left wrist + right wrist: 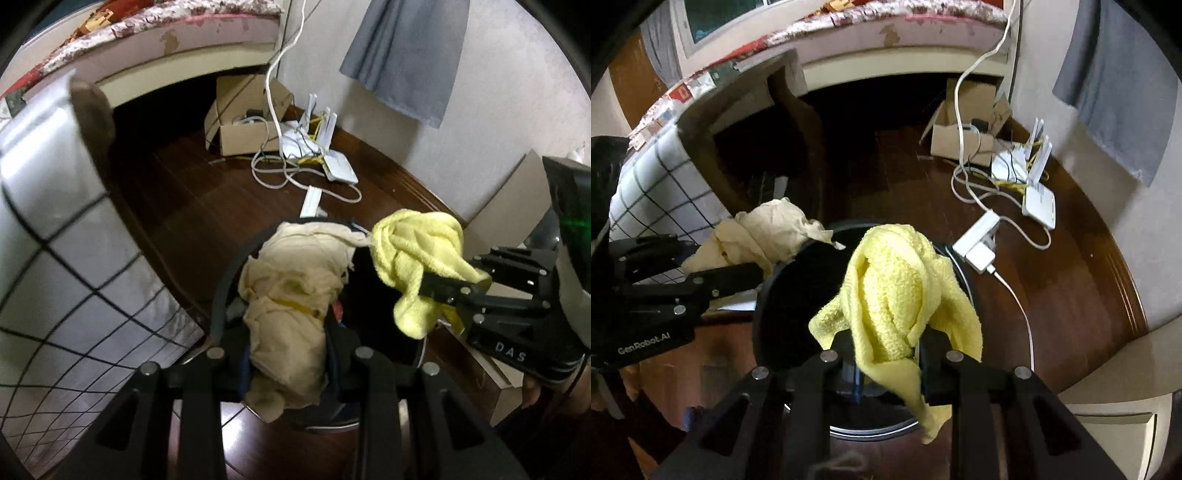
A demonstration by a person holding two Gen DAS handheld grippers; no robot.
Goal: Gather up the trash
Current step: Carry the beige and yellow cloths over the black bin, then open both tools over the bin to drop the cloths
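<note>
The left tool (288, 354) grips a beige rag (288, 306) and the right tool (890, 365) grips a yellow cloth (901, 295), both hanging over the black bin (786, 295). This looks like the dropping step; next each tool should open above the bin mouth.

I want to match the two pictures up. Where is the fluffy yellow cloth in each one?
Left wrist view: the fluffy yellow towel cloth is right of centre, pinched by the right gripper above the round black bin.
Right wrist view: it hangs in the middle, low, between that gripper's fingers.
Shared landmark: the white power strip on the dark wooden floor.
</note>
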